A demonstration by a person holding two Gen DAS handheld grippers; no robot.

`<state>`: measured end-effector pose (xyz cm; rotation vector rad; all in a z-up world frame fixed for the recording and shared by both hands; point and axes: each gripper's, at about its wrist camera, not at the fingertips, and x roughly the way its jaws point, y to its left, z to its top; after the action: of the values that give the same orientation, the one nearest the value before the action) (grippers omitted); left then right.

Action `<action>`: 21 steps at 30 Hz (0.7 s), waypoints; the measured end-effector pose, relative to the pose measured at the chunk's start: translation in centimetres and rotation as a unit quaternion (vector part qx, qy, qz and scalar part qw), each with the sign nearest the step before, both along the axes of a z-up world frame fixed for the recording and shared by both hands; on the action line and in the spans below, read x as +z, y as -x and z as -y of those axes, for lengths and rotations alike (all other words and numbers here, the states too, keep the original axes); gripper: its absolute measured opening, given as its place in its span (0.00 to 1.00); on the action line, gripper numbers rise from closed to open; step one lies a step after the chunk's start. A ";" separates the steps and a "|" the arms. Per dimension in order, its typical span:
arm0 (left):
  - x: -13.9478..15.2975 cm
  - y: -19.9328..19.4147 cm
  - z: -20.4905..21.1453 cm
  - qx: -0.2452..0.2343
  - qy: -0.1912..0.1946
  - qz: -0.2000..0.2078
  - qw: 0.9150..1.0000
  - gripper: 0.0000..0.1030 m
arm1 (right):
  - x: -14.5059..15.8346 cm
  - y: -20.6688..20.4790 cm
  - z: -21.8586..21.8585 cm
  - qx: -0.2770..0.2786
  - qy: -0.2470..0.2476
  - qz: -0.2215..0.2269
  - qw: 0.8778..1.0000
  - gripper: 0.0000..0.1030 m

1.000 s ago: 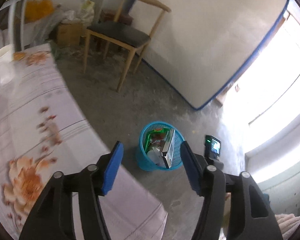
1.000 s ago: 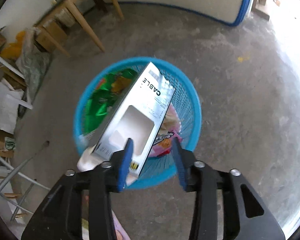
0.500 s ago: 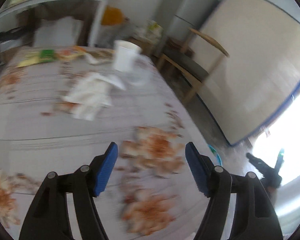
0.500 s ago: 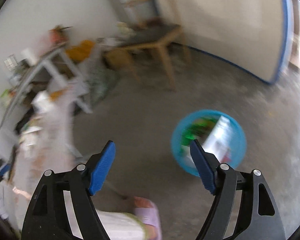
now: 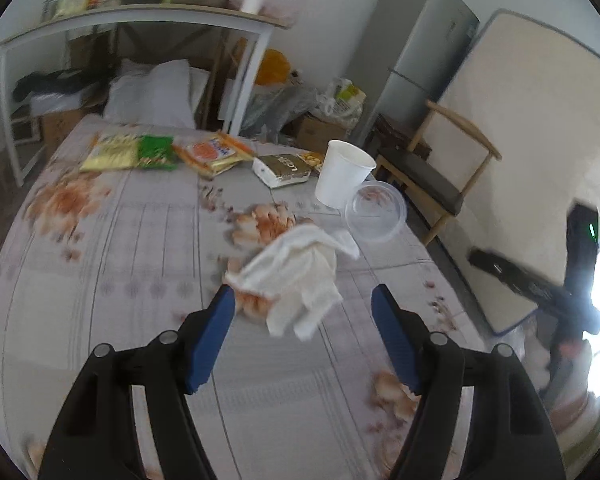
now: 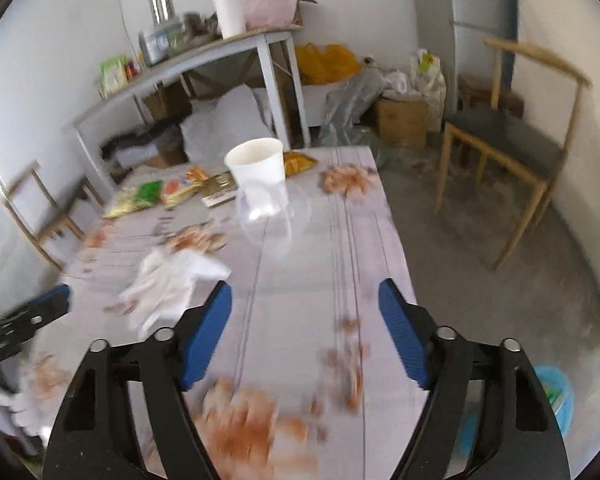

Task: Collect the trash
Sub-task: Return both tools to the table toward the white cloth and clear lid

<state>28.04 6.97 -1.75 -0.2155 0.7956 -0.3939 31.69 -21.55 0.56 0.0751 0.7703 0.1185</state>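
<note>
The crumpled white tissue [image 5: 296, 268] lies loose on the flowered tabletop [image 5: 112, 280], just beyond the tips of the left tool [image 5: 302, 316], whose blue fingers [image 5: 212, 338] stand wide apart with nothing between them. The spread looks chosen for this soft, bulky wad: jaws that open can straddle the whole heap and gather it as they close, so I judge the tissue to be the next piece of trash to be picked up. It rests free of its neighbours, which leaves room for a finger on either side.

Just past it sits a clear plastic bowl [image 5: 375, 213], empty and upright, touching or nearly touching a white paper cup [image 5: 344, 178] that stands mouth up near the far right edge. Both are light and would tip or skate if nudged, so a grasp on the tissue is better made from the near side. Further back, a small box [image 5: 284, 168] and several snack wrappers [image 5: 160, 152] lie flat in a row along the far edge, still to be collected.

The right tool [image 6: 305, 332] hovers over a bare stretch of the tabletop, also wide and empty, pointed roughly toward the bowl and cup; it may be lining up for one of them. The blue trash basket [image 6: 560, 396] stands on the floor off the tabletop's right side, low in the right wrist view, within easy carry for whatever is lifted
</note>
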 end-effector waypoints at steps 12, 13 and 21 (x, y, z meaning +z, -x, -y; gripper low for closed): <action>-5.2 -9.4 3.3 -0.081 -0.045 -0.080 0.992 0.60 | -3.1 -8.2 -3.7 0.005 0.079 -0.051 0.996 0.33; -5.6 -9.6 3.5 -0.086 -0.048 -0.084 0.992 0.50 | -3.3 -8.4 -3.8 0.005 0.080 -0.056 0.995 0.22; -5.6 -7.7 3.1 -0.083 -0.029 -0.087 0.992 0.12 | -3.2 -7.3 -1.9 -0.021 0.035 -0.062 0.997 0.03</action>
<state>35.78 3.91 -7.36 -0.1310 0.9983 -0.5143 39.04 -19.61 -2.61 0.0313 0.8949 0.0471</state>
